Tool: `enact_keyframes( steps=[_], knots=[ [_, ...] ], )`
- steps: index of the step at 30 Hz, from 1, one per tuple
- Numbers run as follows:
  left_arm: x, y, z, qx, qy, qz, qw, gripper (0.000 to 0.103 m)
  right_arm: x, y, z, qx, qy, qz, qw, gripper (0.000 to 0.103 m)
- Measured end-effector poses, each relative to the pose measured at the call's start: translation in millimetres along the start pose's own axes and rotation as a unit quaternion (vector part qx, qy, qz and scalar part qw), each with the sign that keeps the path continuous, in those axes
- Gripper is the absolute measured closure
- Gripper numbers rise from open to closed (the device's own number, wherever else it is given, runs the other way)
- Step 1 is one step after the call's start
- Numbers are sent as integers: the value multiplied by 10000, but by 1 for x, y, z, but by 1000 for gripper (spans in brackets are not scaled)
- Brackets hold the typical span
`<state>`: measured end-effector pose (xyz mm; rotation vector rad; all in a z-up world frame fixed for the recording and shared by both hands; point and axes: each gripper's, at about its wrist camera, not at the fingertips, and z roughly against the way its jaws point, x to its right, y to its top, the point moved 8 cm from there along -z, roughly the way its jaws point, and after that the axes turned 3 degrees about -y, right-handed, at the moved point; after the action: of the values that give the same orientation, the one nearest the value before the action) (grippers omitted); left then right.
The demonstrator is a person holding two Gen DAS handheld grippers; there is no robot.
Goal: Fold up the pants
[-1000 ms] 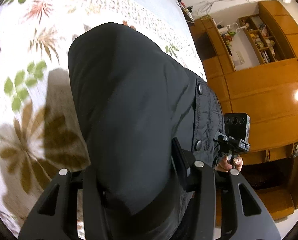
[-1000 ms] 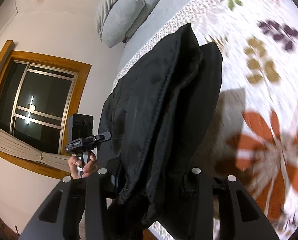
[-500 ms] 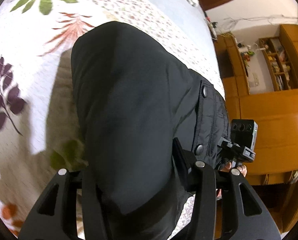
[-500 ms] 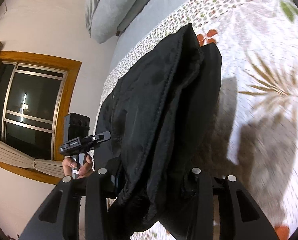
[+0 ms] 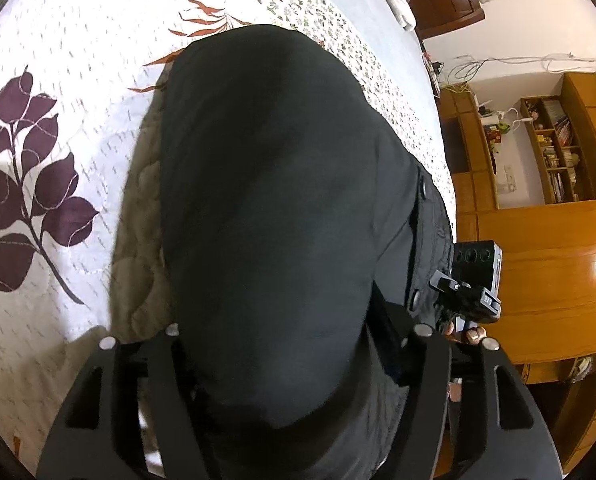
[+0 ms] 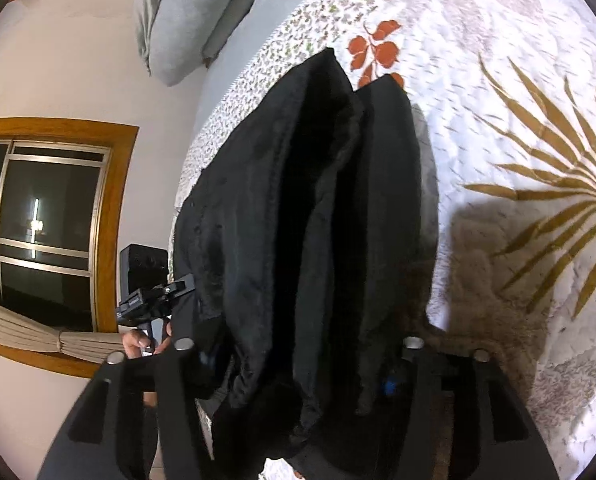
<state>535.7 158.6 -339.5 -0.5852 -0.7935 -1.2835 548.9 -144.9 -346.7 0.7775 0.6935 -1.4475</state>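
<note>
Black, padded fabric fills the middle of both my wrist views: the pants [image 5: 273, 216] lie folded into a thick bundle on the floral bedspread [image 5: 57, 92], running away from the camera toward the far side of the bed.

My left gripper [image 5: 289, 360] straddles the near end of that bundle. Its jaws have just been opening, and the cloth sits between them; I see a gap beside the right finger, so I read this claw as released, with the pants resting loose in it. My right gripper [image 6: 298, 364] stands the same way at the other side: jaws just opened wider, layered edges of the pants [image 6: 314, 208] between the fingers, a slit of bedspread showing below, so released too.

From the left wrist I get the smooth outer face of the fold, two metal snaps [image 5: 422, 189] along its right edge, and beyond it a wooden wall unit [image 5: 546, 248] with shelves. That view also catches the other gripper's handle held by a hand [image 5: 468, 332].

From the right wrist I get what the left cannot show: the stacked layers seen edge-on, a grey pillow [image 6: 185, 20] at the head of the bed, and a wood-framed window [image 6: 45, 208] with a tied curtain [image 6: 37, 340]. A hand [image 6: 141, 344] grips the other handle there.
</note>
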Motion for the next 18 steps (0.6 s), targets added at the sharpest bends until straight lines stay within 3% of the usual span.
enact_keyframes(
  steps=[2, 5, 9, 13, 15, 18],
  knots=[
    [4, 2, 6, 102, -35, -38, 9999, 39, -1, 0, 9, 87, 15, -42, 10000, 36],
    [14, 3, 29, 443, -97, -145, 9989, 32, -1, 3, 30, 341, -1, -137, 9993, 31],
    [8, -15, 60, 772, 512, -459, 9946, 26, 0, -13, 55, 508, -264, 76, 9983, 30],
    [-3, -30, 66, 825, 1057, -595, 9892, 23, 5, -26, 54, 490, -748, 222, 9957, 30],
    [-11, -32, 65, 855, 1142, -478, 9886, 19, 11, -29, 50, 522, -989, 186, 9936, 25],
    [-11, -33, 55, 862, 1198, -392, 9883, 17, 13, -34, 48, 562, -1060, 108, 9927, 25]
  ],
)
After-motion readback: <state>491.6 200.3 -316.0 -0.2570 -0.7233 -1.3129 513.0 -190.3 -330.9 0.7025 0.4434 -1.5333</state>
